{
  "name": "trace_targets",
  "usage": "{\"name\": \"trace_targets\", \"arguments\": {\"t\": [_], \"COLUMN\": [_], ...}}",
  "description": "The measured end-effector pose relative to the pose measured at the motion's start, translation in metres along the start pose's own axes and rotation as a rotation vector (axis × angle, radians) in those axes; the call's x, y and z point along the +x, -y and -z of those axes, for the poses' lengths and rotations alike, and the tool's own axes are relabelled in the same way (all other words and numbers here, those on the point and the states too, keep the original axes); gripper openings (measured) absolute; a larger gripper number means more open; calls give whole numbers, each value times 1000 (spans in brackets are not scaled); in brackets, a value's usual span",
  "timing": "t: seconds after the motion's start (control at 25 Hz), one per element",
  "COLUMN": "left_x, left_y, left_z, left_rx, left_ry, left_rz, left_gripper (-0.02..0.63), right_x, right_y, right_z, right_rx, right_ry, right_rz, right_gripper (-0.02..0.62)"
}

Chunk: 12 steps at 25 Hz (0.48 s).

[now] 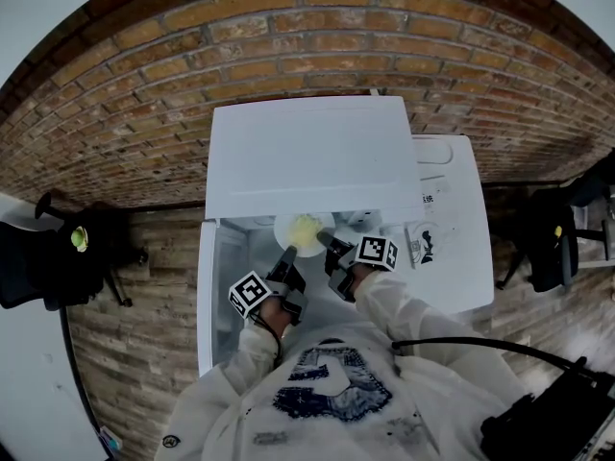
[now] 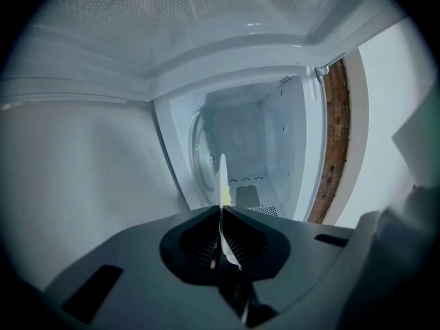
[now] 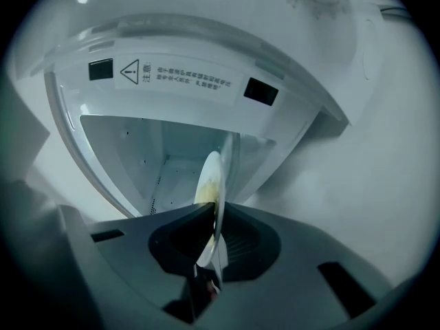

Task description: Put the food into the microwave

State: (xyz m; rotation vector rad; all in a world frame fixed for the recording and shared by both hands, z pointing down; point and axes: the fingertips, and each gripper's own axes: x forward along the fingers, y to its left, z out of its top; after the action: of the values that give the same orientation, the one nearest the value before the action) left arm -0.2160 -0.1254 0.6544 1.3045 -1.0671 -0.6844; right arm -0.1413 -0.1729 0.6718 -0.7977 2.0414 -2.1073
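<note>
Left gripper [image 2: 221, 216] and right gripper [image 3: 216, 213] are each clamped on the rim of the plate [image 1: 301, 231] carrying yellow food [image 1: 306, 227]. The plate hangs between them, at the mouth of the microwave [image 1: 307, 152]. Step looks like insertion. Next: push level and forward onto the turntable [image 2: 201, 158] ahead, then let go. Open door [image 1: 213, 286] sits close left of the left gripper, cavity frame is tight, and a white appliance [image 1: 456, 238] stands to the right.

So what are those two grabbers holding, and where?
One white plate of yellow food, held by its rim: the left gripper clamps the left edge and the right gripper clamps the right edge.
</note>
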Motion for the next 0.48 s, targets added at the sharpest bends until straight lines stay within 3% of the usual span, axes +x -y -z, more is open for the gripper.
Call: {"name": "trace_targets", "arguments": {"t": [0.48], "left_x": [18], "left_y": [-14], "left_z": [-16], "left_rx": [9], "left_ry": [4], "left_rz": [-39], "left_gripper": [23], "right_x": [16], "right_y": [13], "right_z": [-11], "right_rx": [16], "right_ry": [33], "right_rz": [35], "right_gripper": [35]}}
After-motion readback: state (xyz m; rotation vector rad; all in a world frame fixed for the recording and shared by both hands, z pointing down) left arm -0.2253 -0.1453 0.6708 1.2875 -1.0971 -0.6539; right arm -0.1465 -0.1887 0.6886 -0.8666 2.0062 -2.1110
